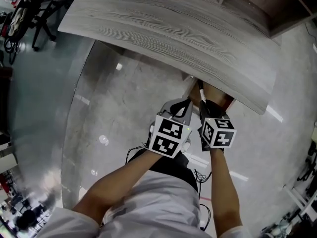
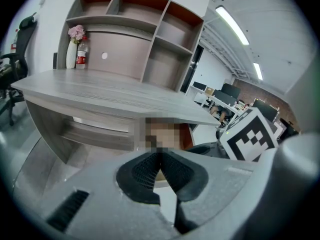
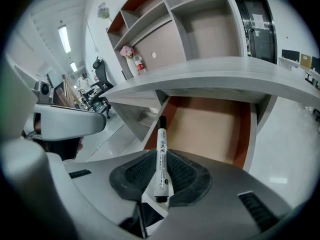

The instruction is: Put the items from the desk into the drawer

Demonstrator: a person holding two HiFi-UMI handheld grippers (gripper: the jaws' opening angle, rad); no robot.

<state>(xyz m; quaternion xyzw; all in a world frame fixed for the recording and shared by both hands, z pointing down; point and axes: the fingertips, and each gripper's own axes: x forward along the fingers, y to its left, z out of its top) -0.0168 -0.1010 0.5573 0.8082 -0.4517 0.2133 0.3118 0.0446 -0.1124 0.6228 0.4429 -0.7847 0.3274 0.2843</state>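
Note:
My right gripper [image 3: 161, 171] is shut on a white marker with a black cap [image 3: 161, 154], which points forward over the open drawer [image 3: 210, 126]. That drawer has a brown bottom and sits under the grey desk top [image 3: 215, 76]; nothing shows inside it. In the head view the right gripper [image 1: 202, 103] holds the marker [image 1: 201, 90] at the drawer's opening [image 1: 218, 94] below the desk edge [image 1: 198, 43]. My left gripper [image 2: 159, 156] is shut with nothing between its pads, and it hangs beside the right one [image 1: 184, 105].
A shelf unit [image 2: 135, 29] stands on the desk's back, with a vase of pink flowers [image 2: 74, 46] and a bottle [image 2: 81, 56] at its left. An office chair [image 1: 29, 14] stands off the desk's far left. The floor is glossy grey.

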